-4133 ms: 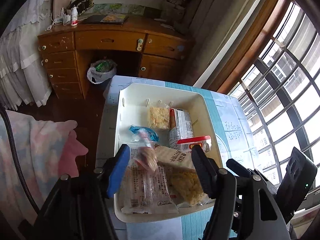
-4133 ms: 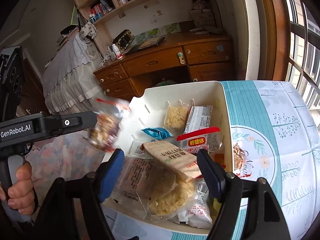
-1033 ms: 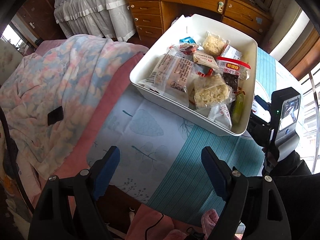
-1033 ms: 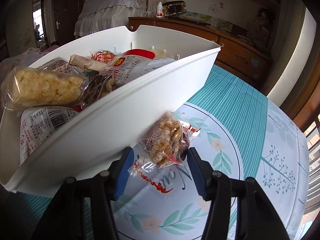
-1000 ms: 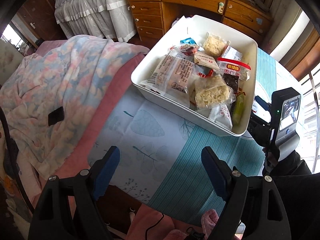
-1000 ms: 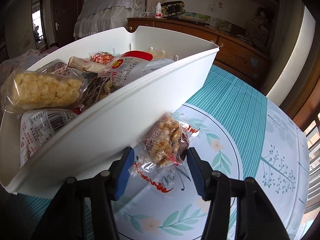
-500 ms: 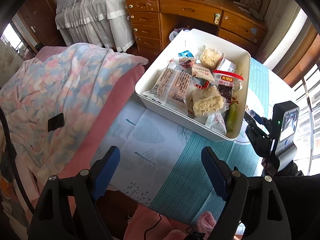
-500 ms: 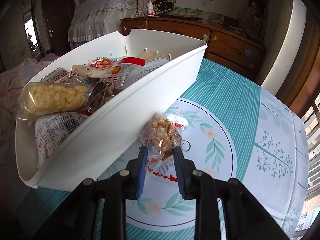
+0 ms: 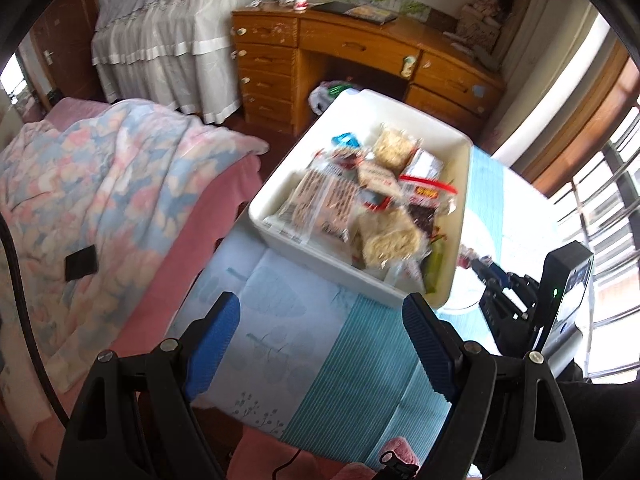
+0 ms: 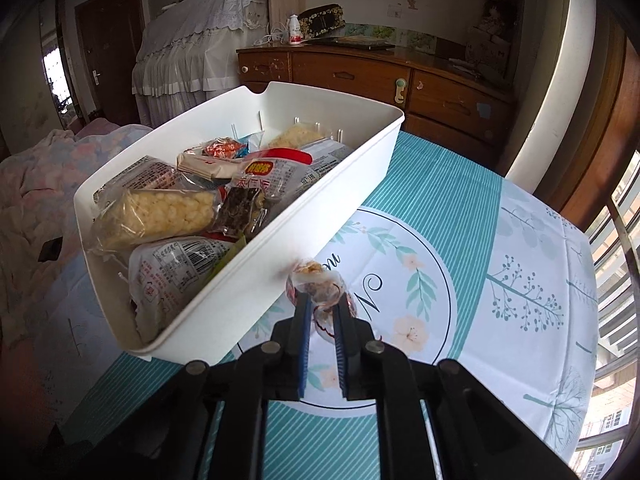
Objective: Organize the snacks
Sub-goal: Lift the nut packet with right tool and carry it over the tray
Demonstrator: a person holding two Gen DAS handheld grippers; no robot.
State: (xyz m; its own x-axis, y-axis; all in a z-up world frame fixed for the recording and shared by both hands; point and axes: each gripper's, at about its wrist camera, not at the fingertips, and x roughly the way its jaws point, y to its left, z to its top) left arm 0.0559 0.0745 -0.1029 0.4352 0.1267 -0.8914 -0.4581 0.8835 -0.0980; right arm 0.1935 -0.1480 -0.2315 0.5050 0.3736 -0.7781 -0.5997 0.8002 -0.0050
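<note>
A white bin (image 10: 256,280) full of wrapped snacks stands on the teal tablecloth; it also shows in the left wrist view (image 9: 360,280). My right gripper (image 10: 322,302) is shut on a clear-wrapped nut snack packet (image 10: 318,282) and holds it beside the bin's near wall, just above the cloth. In the left wrist view the right gripper (image 9: 486,274) sits to the right of the bin. My left gripper (image 9: 320,320) is open and empty, held high over the table's near edge, short of the bin.
A puffed rice bar (image 10: 160,210) and several other packets fill the bin. A floral blanket (image 9: 92,200) lies on the left. A wooden desk (image 9: 360,56) stands behind the table. Windows (image 9: 600,200) run along the right. The round leaf print (image 10: 404,280) lies under my right gripper.
My right gripper has closed on the nut snack packet and lifted it off the cloth. My left gripper has pulled back and up from the bin, staying open.
</note>
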